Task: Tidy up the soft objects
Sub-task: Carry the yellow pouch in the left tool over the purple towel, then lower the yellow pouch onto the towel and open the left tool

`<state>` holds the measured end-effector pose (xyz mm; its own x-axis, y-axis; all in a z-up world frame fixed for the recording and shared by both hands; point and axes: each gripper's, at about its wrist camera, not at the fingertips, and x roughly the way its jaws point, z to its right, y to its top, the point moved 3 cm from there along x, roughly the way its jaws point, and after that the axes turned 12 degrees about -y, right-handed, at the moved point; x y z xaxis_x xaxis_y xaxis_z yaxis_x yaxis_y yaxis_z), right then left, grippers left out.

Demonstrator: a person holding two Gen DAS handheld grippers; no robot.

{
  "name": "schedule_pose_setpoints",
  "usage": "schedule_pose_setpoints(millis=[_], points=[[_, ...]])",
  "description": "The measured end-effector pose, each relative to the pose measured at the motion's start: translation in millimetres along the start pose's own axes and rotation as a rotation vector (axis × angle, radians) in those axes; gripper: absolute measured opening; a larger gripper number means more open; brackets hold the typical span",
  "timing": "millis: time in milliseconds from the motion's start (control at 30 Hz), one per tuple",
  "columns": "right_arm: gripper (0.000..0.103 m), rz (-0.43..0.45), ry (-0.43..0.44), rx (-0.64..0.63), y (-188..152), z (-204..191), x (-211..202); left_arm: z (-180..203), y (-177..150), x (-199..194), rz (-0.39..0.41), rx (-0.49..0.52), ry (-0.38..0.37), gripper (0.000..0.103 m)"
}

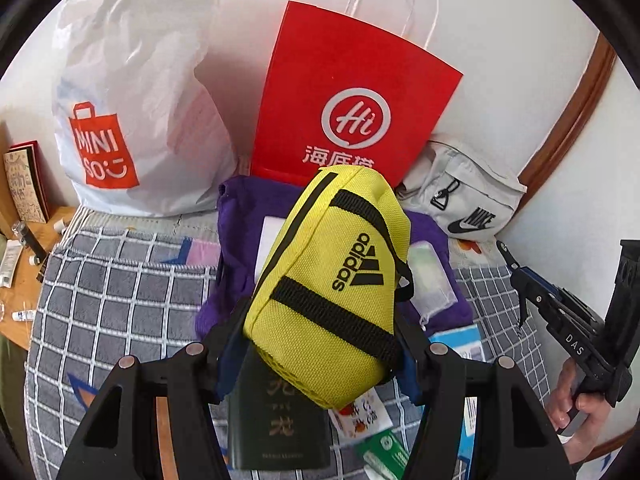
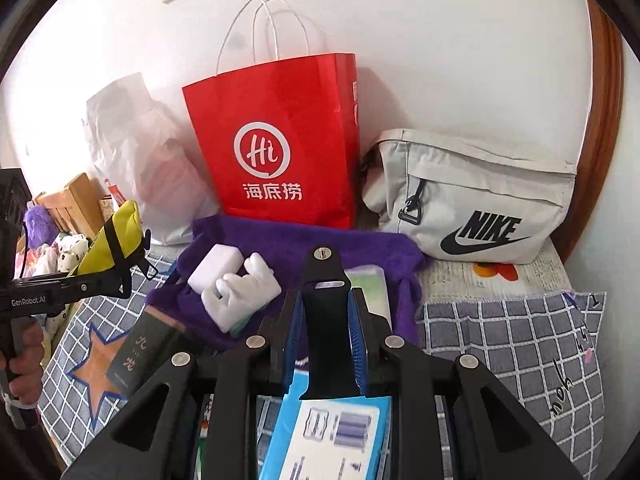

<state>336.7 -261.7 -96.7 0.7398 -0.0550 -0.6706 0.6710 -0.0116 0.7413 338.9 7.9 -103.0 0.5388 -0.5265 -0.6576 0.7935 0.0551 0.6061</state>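
Note:
My left gripper (image 1: 320, 344) is shut on a yellow Adidas pouch (image 1: 332, 280) and holds it above the bed; the pouch also shows at the left of the right wrist view (image 2: 116, 236). My right gripper (image 2: 324, 320) is shut on a black flat tool (image 2: 326, 320) and shows at the right edge of the left wrist view (image 1: 520, 276). A purple towel (image 2: 288, 240) lies on the bed with white foam pieces (image 2: 236, 284) on it. A grey Nike bag (image 2: 480, 200) leans on the wall at the right.
A red paper bag (image 2: 280, 140) and a white Miniso plastic bag (image 1: 132, 100) stand against the wall. A dark booklet (image 2: 136, 356), a blue-white box (image 2: 332, 432) and small packets lie on the checked bedcover (image 2: 512, 348). A wooden bedside surface (image 1: 20, 280) is at left.

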Motion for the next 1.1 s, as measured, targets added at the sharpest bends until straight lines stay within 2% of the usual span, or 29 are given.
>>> schedule_pose_setpoints(millis=[267, 467, 700, 900, 1100], points=[[0.023, -0.011, 0.024, 0.024, 22, 1, 28, -15, 17, 15, -0.008, -0.045, 0.019, 0.06], [0.023, -0.007, 0.03, -0.007, 37, -11, 48, -29, 26, 31, -0.021, -0.075, 0.024, 0.06], [0.023, -0.075, 0.021, -0.031, 24, -12, 84, -37, 34, 74, -0.076, -0.11, -0.004, 0.06], [0.024, -0.133, 0.023, -0.004, 15, -5, 109, -31, 44, 111, -0.12, -0.108, -0.034, 0.061], [0.024, -0.22, 0.06, -0.014, -1, -14, 137, -29, 37, 139, -0.174, -0.111, -0.053, 0.061]])
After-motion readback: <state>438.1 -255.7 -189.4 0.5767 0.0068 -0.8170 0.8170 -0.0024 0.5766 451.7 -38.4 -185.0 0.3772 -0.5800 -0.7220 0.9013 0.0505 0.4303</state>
